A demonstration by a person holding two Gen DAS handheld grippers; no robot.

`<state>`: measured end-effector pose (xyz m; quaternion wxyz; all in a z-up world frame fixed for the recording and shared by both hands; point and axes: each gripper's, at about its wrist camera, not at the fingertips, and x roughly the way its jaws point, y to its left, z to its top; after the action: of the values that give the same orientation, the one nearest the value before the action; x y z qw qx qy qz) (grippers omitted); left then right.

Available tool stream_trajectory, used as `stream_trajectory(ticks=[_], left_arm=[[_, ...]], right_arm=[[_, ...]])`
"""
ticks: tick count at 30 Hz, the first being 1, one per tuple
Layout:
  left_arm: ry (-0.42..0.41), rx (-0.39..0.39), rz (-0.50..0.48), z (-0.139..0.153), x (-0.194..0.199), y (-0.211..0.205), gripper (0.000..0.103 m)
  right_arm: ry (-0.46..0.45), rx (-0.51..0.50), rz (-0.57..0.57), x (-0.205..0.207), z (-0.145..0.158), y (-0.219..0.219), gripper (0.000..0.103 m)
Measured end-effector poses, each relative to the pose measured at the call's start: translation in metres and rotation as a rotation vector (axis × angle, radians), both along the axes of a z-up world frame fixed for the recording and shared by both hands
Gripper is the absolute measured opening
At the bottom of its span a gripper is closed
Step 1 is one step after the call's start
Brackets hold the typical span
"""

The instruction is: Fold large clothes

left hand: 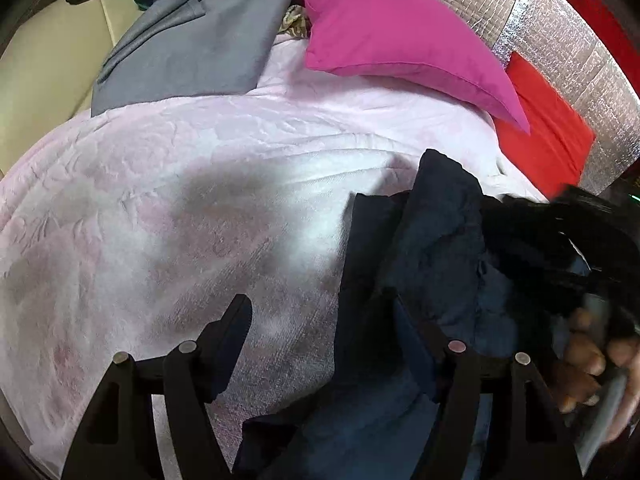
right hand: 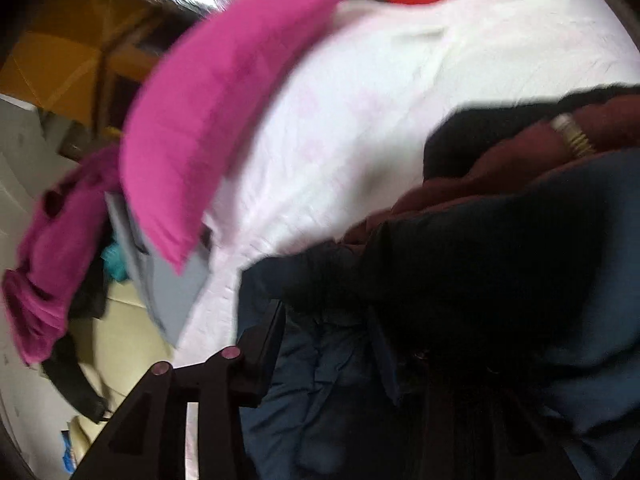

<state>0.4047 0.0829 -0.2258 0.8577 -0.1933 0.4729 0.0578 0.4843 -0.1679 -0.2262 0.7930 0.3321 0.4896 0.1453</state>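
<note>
Free room: wide bare stretch of the pink bedspread (left hand: pixel 168 184), left and centre. Obstacles: dark blue garment (left hand: pixel 432 240) heaped at right; magenta pillow (left hand: pixel 400 36) and grey folded cloth (left hand: pixel 192 44) along the far edge; red cushion (left hand: pixel 548 128) beyond.

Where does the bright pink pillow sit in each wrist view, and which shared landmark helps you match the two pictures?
Left wrist view: the pink pillow lies at the upper centre-right, on the pale pink blanket.
Right wrist view: the pillow runs diagonally through the upper left, blurred.
Shared landmark: the red cushion, beside the pillow in both views.
</note>
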Motion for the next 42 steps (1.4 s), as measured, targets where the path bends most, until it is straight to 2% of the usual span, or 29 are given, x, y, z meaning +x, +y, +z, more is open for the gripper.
stream_trajectory(ticks=[2,3,4,7,9,12,16,18,19,25,28,32,34,36,37,39,42], left_arm=[[-0.004,-0.005,0.005,0.002,-0.002,0.001,0.073],[-0.008,-0.005,0.004,0.004,-0.003,0.000,0.073],[-0.014,-0.003,0.002,0.006,-0.004,-0.001,0.073],[-0.045,0.009,-0.009,0.014,-0.008,-0.005,0.073],[-0.073,0.035,-0.029,0.020,-0.010,-0.012,0.073],[-0.097,0.099,-0.093,0.026,-0.010,-0.030,0.074],[-0.040,0.145,-0.148,0.015,-0.002,-0.045,0.076],[0.011,0.173,-0.167,0.005,0.004,-0.049,0.077],[0.014,0.176,-0.168,0.004,0.004,-0.050,0.077],[-0.004,0.208,-0.179,0.013,0.001,-0.050,0.077],[-0.035,0.221,-0.179,0.021,-0.006,-0.049,0.077],[-0.076,0.248,-0.188,0.030,-0.017,-0.046,0.077],[-0.054,0.253,-0.189,0.026,-0.019,-0.045,0.077],[0.003,0.257,-0.185,0.014,-0.016,-0.046,0.077],[0.028,0.247,-0.187,0.008,-0.013,-0.045,0.078],[0.044,0.211,-0.169,0.002,-0.013,-0.043,0.080],[0.049,0.191,-0.148,0.009,-0.017,-0.040,0.080]], right_arm=[[-0.066,0.002,-0.021,-0.014,0.020,-0.018,0.050],[-0.112,-0.021,-0.075,-0.032,0.041,-0.051,0.054],[-0.112,-0.021,-0.075,-0.032,0.041,-0.051,0.054],[-0.158,-0.132,-0.146,-0.055,0.067,-0.095,0.055],[-0.148,-0.244,-0.191,-0.068,0.078,-0.125,0.055],[-0.102,-0.286,-0.245,-0.073,0.073,-0.161,0.055],[0.019,-0.273,-0.300,-0.060,0.028,-0.189,0.053],[0.041,-0.220,-0.321,-0.056,0.004,-0.194,0.053],[0.032,-0.203,-0.335,-0.058,0.003,-0.200,0.053],[-0.012,-0.131,-0.373,-0.084,0.022,-0.208,0.054],[-0.082,-0.161,-0.365,-0.122,0.046,-0.211,0.054],[-0.135,-0.215,-0.320,-0.178,0.062,-0.209,0.056],[-0.123,-0.227,-0.306,-0.203,0.060,-0.209,0.056],[-0.094,-0.228,-0.296,-0.223,0.050,-0.209,0.056],[-0.067,-0.212,-0.283,-0.234,0.032,-0.208,0.056],[-0.080,-0.211,-0.283,-0.238,0.026,-0.209,0.057],[-0.098,-0.194,-0.292,-0.245,0.027,-0.210,0.056]])
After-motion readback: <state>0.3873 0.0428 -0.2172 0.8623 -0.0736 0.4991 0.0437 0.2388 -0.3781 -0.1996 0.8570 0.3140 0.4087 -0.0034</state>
